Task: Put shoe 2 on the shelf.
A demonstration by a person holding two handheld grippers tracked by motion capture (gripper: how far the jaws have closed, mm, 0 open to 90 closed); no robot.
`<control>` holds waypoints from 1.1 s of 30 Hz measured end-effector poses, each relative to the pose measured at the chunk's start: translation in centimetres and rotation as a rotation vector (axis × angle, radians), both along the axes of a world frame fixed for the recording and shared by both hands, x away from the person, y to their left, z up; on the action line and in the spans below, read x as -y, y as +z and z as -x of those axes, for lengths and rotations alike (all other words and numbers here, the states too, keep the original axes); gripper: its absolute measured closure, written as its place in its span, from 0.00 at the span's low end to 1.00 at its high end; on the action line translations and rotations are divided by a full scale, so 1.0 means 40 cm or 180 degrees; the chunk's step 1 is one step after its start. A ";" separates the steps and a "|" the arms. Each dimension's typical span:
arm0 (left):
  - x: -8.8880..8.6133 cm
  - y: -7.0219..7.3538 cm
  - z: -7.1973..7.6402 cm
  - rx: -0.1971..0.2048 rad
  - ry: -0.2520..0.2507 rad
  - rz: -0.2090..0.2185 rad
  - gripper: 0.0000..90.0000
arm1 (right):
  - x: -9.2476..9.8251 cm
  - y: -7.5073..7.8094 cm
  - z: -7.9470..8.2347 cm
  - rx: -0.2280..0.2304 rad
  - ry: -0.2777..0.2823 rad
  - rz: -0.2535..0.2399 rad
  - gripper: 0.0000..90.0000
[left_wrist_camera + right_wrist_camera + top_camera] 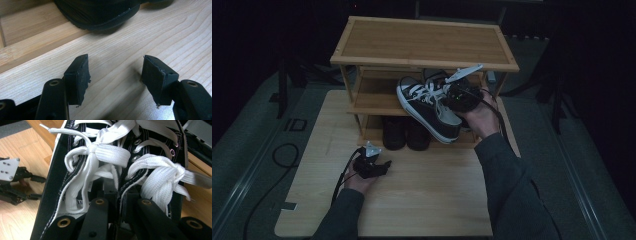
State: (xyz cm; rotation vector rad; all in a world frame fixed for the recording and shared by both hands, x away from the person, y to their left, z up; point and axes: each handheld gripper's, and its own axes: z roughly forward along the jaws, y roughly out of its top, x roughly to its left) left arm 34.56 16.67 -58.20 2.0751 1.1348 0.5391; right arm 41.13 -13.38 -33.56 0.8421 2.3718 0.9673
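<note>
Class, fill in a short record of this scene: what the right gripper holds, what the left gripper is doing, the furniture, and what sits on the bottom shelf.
Right gripper: shut on the black-and-white sneakers, pinched together by their inner sides
Left gripper: open, nothing between the jaws, low over the table
Furniture: bamboo shoe rack
Bottom shelf: pair of black shoes

Left gripper [382,165] low over the near part of the table, held in the left hand [357,179], jaws set wide apart with nothing between them, pointing up-table. Left forearm entering from the bottom edge. Right gripper [451,97] raised higher and farther forward, gripped by the right hand [482,117], jaws drawn close together, pinching fabric. Right sleeve angled up from the lower right.
</note>
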 end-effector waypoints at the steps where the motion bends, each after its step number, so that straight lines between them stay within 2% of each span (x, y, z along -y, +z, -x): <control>1: 0.000 0.000 0.000 0.0000 -0.0001 0.0000 0.44 | -0.001 0.000 0.000 -0.0007 -0.0012 -0.0014 0.94; 8: -0.001 0.000 0.000 0.0002 -0.0006 -0.0006 0.44 | -0.004 0.000 -0.003 -0.0014 -0.0086 -0.0062 0.94; 23: -0.001 0.000 0.000 0.0001 -0.0007 -0.0008 0.44 | -0.010 -0.001 -0.007 0.0046 -0.0399 -0.0159 0.94; 27: -0.001 0.000 0.000 0.0001 -0.0008 -0.0009 0.44 | -0.022 -0.002 -0.003 0.0118 -0.0519 -0.0113 0.94; 33: -0.002 0.001 0.000 -0.0001 -0.0011 -0.0013 0.44 | -0.023 -0.007 -0.008 0.0112 -0.0731 -0.0182 0.94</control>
